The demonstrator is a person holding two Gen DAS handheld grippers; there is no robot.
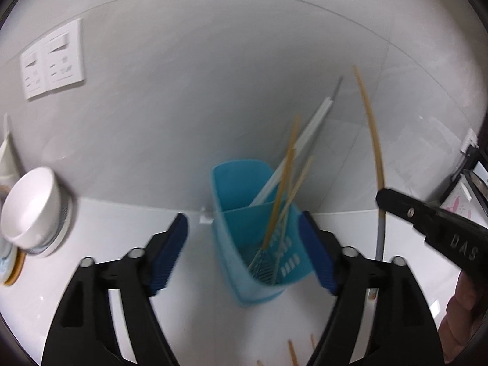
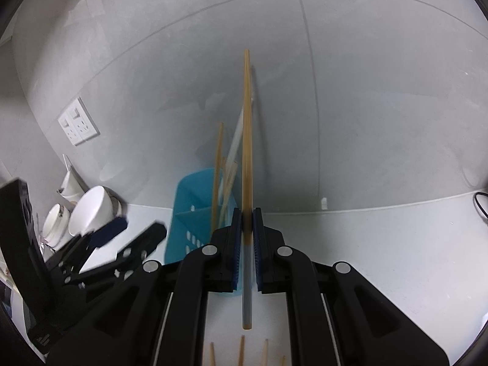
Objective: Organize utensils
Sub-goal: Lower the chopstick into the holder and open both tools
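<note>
The left gripper [image 1: 244, 238] is hanging over the white bench [image 1: 122, 228] with its jaws standing wide, nothing pressed between the blue pads [image 1: 170, 253], and the blue utensil holder [image 1: 244, 189] is sitting right in the gap ahead of them, close to the grey tiled wall [image 1: 183, 91]. Inside that holder, several wooden chopsticks [image 1: 282, 195] are leaning up and to the right in the near compartment, alongside a white-handled utensil [image 1: 302, 140] slanting up toward the wall. Over on the right, the right gripper [image 2: 247, 225] is clamping a single chopstick [image 2: 246, 140], jaws pinched narrow around it, the stick standing nearly upright with its tan end high and its grey ridged end [image 2: 247, 289] poking down below the pads. It is being held just beside the holder, not in it. More chopsticks [image 2: 242, 350] are lying on the bench below the right gripper, only their tips showing. At the left edge, a white bowl [image 1: 33, 204] is resting tipped on stacked dishes [image 1: 61, 231], and a white double socket [image 1: 52, 61] is sitting on the wall.
</note>
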